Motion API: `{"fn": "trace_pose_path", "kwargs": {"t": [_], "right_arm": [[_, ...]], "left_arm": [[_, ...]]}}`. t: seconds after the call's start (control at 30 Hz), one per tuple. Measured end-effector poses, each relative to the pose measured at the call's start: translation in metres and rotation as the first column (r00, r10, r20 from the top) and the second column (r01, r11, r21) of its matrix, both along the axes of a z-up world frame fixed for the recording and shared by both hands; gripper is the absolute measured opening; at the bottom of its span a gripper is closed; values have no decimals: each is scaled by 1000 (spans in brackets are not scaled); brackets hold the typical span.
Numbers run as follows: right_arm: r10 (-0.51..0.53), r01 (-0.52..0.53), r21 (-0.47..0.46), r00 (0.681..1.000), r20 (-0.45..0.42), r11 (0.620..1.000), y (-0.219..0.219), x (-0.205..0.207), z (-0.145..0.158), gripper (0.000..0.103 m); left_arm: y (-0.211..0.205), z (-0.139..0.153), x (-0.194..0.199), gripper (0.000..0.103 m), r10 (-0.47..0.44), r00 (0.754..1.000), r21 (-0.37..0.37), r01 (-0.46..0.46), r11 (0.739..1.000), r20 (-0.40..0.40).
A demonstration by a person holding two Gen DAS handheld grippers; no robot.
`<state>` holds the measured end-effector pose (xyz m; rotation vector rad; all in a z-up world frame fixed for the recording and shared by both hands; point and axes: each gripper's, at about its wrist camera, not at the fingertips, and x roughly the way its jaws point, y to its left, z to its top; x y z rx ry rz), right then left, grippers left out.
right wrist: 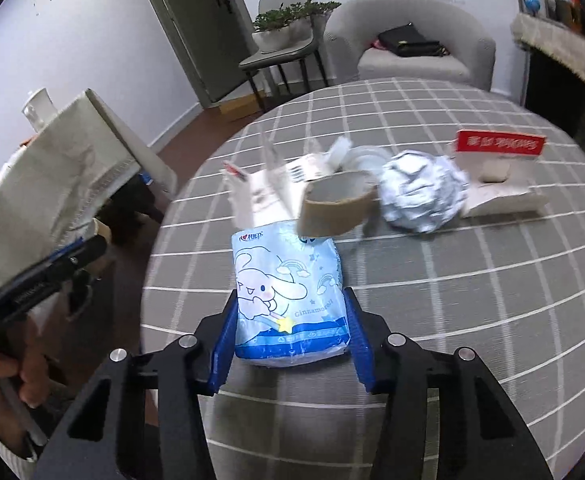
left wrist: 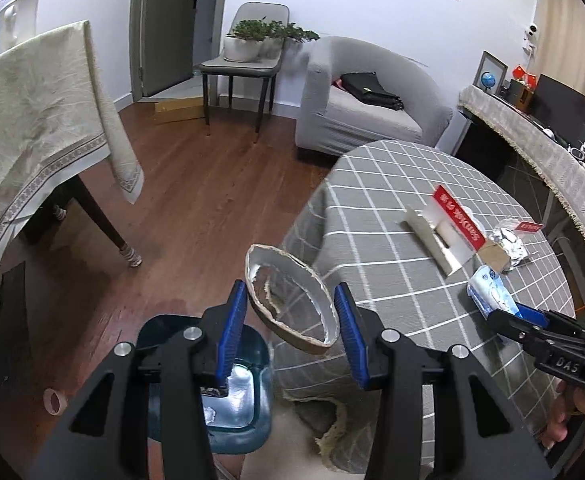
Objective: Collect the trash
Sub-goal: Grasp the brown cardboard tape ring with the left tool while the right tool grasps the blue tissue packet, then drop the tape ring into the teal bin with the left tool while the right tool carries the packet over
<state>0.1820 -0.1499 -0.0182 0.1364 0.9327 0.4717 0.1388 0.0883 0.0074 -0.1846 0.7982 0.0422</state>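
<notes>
Between the right tool's blue pads sits the tissue pack, flat on the checked tabletop; pads flank both sides, but full contact isn't clear, so I can't tell if it's clamped yet. Just beyond the pack: cardboard tape ring, crumpled foil ball, torn white packaging, red-and-white carton.

Left tool hangs off the tabletop edge nearest the pack, pads wide apart. A torn cardboard ring sits in the gap, touching neither pad as far as I can see. Blue bin is on the floor right below, foil scrap already in it.

Judgement: the pack is soft, so squeeze at mid-body, lift straight, swing clear of the tape ring, and release over the bin mouth.
</notes>
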Motion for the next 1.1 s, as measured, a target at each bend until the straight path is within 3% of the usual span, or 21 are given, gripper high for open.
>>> {"fn": "trace_pose_path", "kwargs": {"t": [0.13, 0.57, 1.1], "right_arm": [[40, -37, 100, 999, -28, 994, 12, -8, 3, 50], [108, -106, 126, 994, -13, 986, 51, -11, 6, 50], [256, -255, 149, 967, 16, 955, 125, -18, 8, 50]], "left_arm": [[11, 1, -6, 48, 16, 1000, 6, -16, 1000, -3], [51, -9, -17, 48, 68, 997, 38, -67, 997, -31], [98, -73, -23, 47, 103, 980, 23, -100, 995, -172]]}}
